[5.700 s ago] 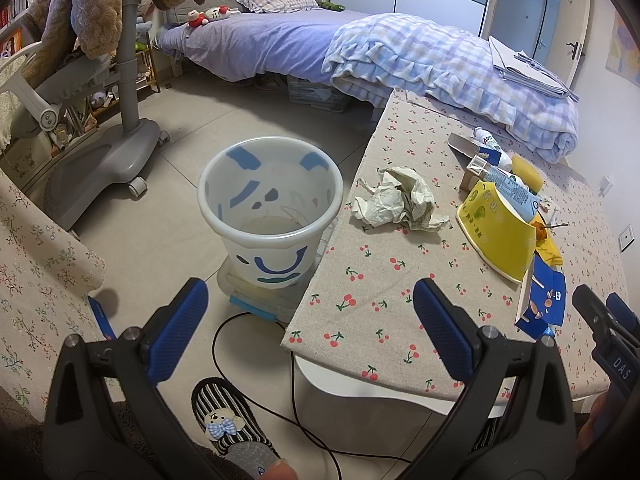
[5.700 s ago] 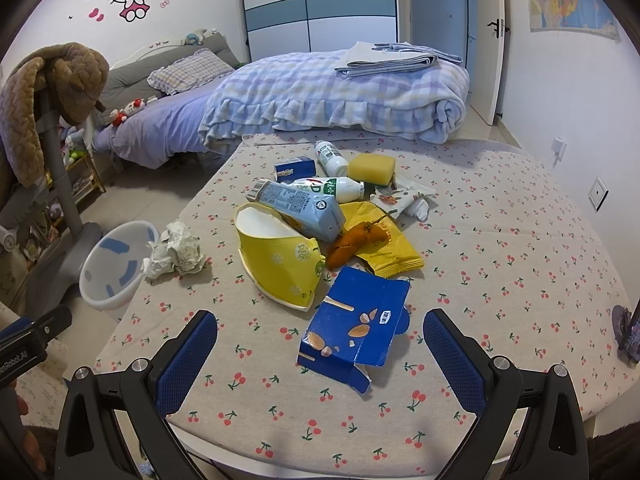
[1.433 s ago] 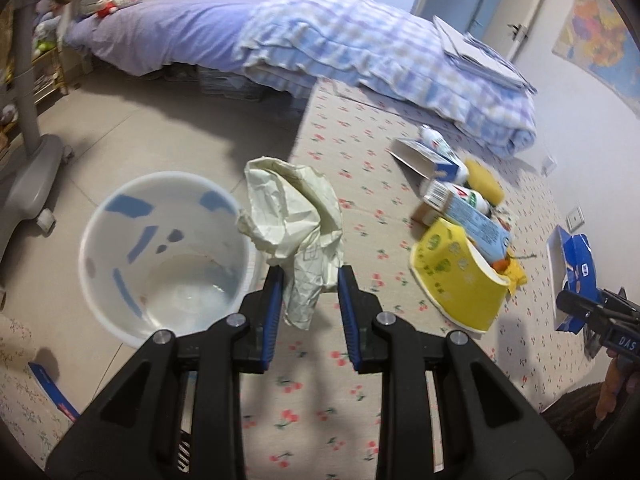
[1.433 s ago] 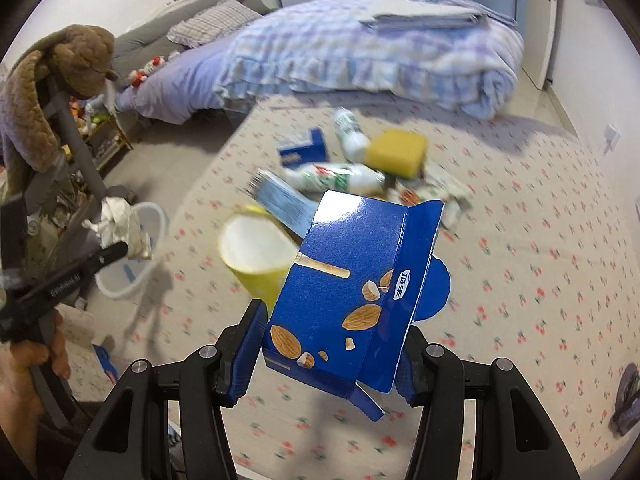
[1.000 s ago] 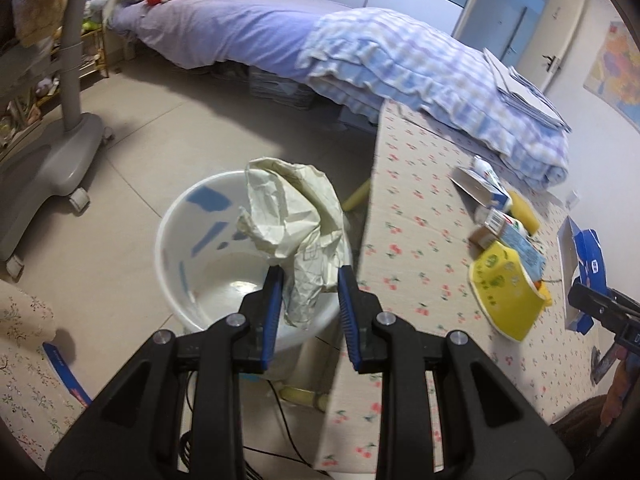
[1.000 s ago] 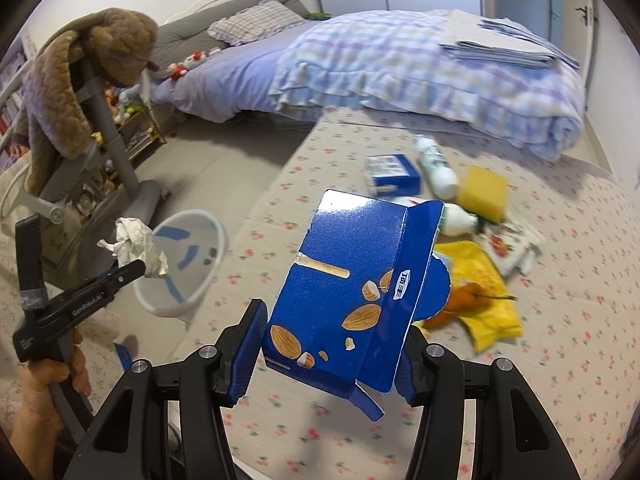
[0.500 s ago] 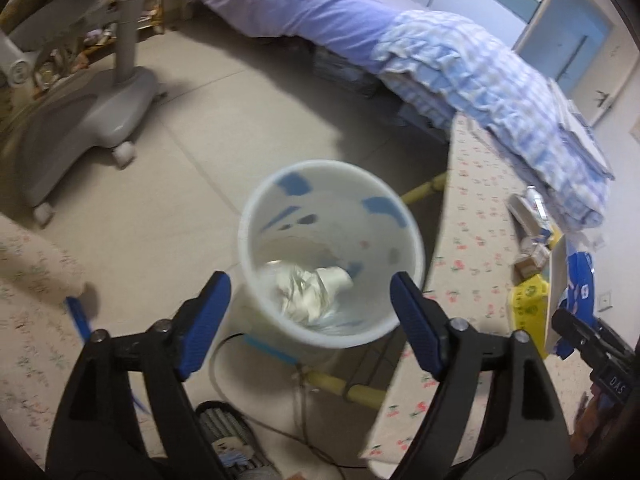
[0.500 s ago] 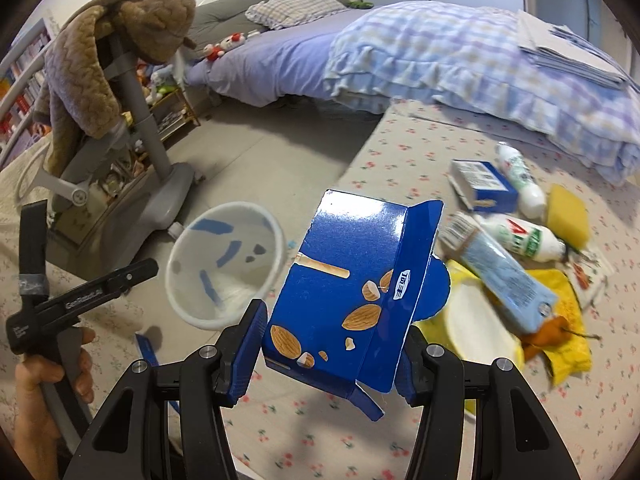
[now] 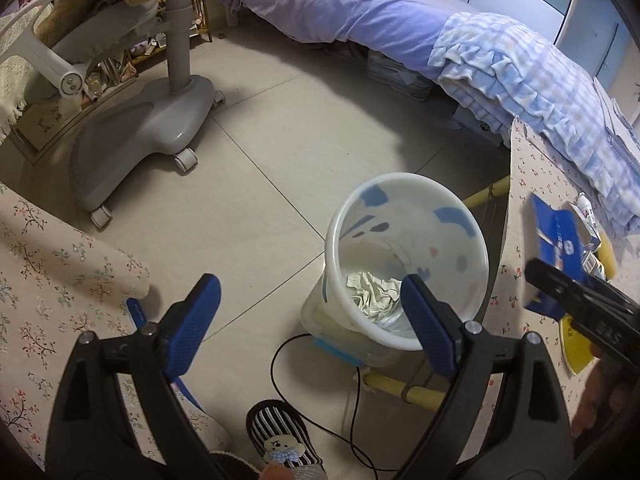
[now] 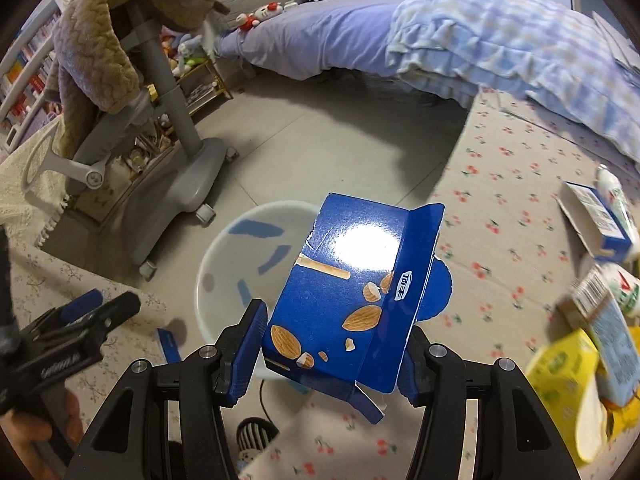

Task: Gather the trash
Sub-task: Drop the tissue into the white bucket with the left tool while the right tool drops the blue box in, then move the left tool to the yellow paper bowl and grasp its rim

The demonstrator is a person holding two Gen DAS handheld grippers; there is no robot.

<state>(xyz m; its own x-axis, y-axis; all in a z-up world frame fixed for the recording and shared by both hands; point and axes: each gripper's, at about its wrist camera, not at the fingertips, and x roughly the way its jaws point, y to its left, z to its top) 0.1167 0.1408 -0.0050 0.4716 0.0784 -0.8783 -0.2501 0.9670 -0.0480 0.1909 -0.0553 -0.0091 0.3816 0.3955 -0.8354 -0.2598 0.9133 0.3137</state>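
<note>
A white trash bin (image 9: 408, 258) with blue marks stands on the floor beside the table; crumpled paper (image 9: 374, 294) lies in its bottom. My left gripper (image 9: 310, 318) is open and empty, held above the floor just left of the bin. My right gripper (image 10: 332, 350) is shut on a blue almond box (image 10: 360, 288) and holds it in the air over the bin (image 10: 240, 264). The box (image 9: 558, 248) and the right gripper (image 9: 532, 276) also show at the right edge of the left wrist view.
The cherry-print table (image 10: 500, 248) carries a yellow paper cup (image 10: 564, 384), cartons (image 10: 596, 216) and bottles at the right. A grey wheeled chair base (image 9: 140, 136) stands to the left. A bed (image 9: 360, 8) is behind. A cable (image 9: 320, 400) and a striped slipper (image 9: 280, 440) lie on the floor.
My left gripper opened and dropped the crumpled paper into the bin, then drew back to the left. My right gripper carried the blue box from the table out over the bin.
</note>
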